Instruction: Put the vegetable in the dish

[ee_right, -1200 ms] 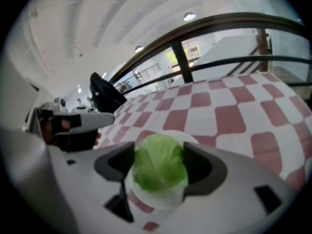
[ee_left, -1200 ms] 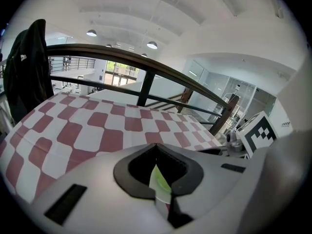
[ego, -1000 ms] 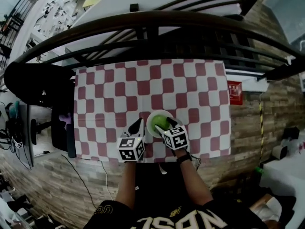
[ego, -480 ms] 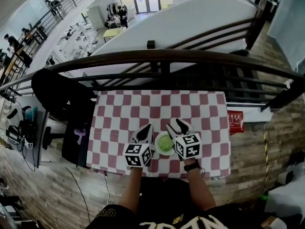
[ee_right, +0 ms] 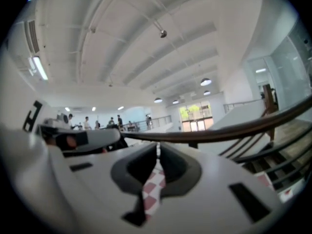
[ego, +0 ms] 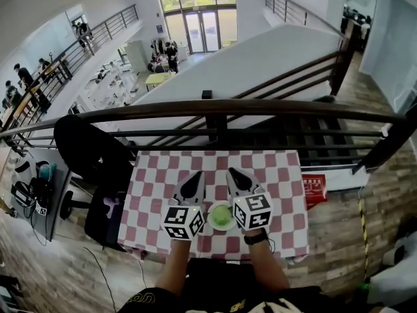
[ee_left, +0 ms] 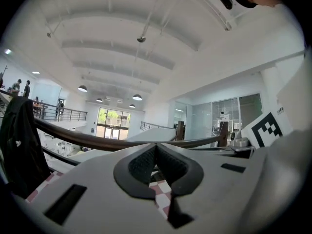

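A green vegetable (ego: 221,214) lies in the white dish (ego: 213,223) near the front edge of the red-and-white checked table (ego: 273,175). Both grippers hang above the table, one on each side of the dish, pointing level toward the railing. My left gripper (ego: 193,182) is shut, its pads meeting with nothing between them (ee_left: 156,146). My right gripper (ego: 235,178) has just been closing and is now shut on nothing (ee_right: 158,152). Through the slot below each pair of pads only checked cloth shows.
A dark curved railing (ego: 215,109) runs just beyond the table's far edge, with stairs behind it. A black chair with a dark jacket (ego: 88,155) stands at the left. A red box (ego: 315,188) sits by the table's right edge.
Both grippers have lifted up and away from the dish and levelled out. The right jaws, open over the vegetable earlier, have closed empty. The vegetable stays in the dish.
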The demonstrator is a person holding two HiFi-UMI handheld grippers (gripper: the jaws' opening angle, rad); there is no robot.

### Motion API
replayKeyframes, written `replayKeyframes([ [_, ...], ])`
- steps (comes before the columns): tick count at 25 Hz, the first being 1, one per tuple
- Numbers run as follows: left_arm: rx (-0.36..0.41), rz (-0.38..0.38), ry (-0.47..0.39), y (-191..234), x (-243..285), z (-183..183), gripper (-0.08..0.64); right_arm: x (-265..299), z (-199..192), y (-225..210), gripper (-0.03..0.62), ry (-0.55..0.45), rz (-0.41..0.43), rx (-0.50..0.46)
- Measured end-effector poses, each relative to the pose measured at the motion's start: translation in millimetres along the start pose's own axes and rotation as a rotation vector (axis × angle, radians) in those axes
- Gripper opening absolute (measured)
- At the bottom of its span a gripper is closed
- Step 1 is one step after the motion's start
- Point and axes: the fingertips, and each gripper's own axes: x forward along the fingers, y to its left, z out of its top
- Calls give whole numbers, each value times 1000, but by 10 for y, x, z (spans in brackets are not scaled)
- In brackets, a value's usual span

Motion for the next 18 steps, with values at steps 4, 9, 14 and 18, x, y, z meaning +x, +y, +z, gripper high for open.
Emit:
replayKeyframes([
  [4, 43, -13, -65, -153, -14, 264, 18, -175, 438, 88, 17, -100, -17, -75],
  [9, 58, -12, -113, -252, -70, 410, 18, -340, 681, 150, 17, -155, -28, -126],
  [14, 65, 2, -140, -270, -152, 475, 18, -417, 726, 149, 17, -173, -41, -132],
  [18, 63, 24, -150, -232, -229, 466, 18, -467, 717, 156, 17, -181, -53, -133],
])
